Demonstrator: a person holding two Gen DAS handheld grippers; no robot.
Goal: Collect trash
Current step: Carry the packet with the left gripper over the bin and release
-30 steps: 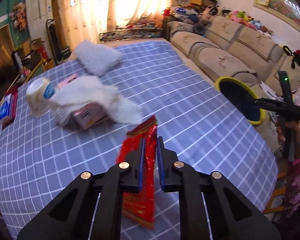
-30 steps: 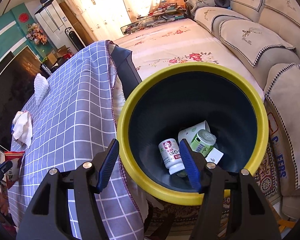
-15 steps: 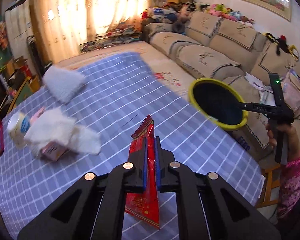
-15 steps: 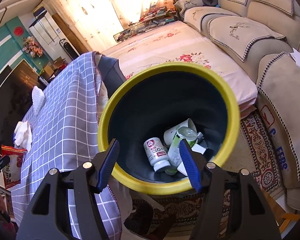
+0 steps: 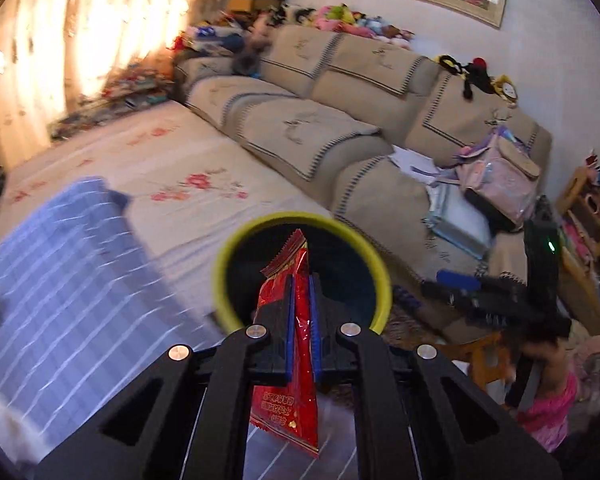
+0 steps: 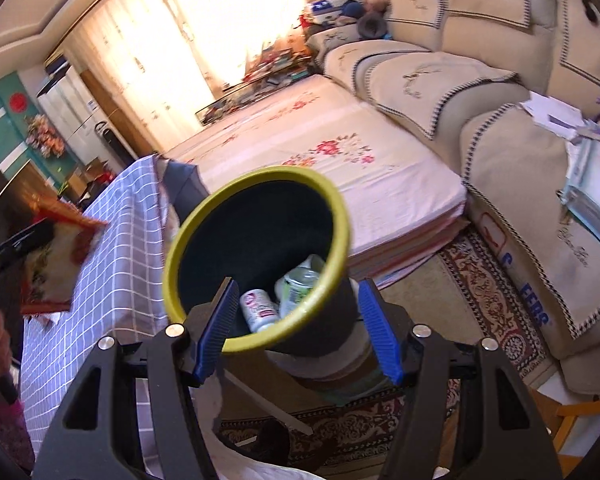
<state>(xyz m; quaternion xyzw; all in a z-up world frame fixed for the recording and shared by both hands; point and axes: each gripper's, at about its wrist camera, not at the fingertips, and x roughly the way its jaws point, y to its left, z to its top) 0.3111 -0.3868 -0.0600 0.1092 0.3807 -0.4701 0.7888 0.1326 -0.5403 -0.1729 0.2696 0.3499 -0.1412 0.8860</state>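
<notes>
Item, step in hand: the left gripper is carrying a red snack wrapper toward the yellow-rimmed bin, its fingers pressing flat on the wrapper's middle with almost no gap, the torn top standing above them and the printed end hanging below. In the left wrist view the wrapper's top is lining up against the bin's dark mouth, just past the near-right edge of the bench; whether it is actually over the opening cannot be told. Doing it well is judged to call for bringing the hanging end fully past the rim before letting go, since a light foil wrapper may catch the rim or flutter outside. The right gripper is standing roughly half open, its blue fingers to either side of the bin's lower rim; whether they are touching it cannot be told. Inside the bin are lying a white bottle and a green-labelled container. Item, room: a beige sofa is running along the far wall, a low floral-covered bed in front of it, sunlit curtains behind, a patterned rug on the floor, the bench wearing a blue checked cloth.
</notes>
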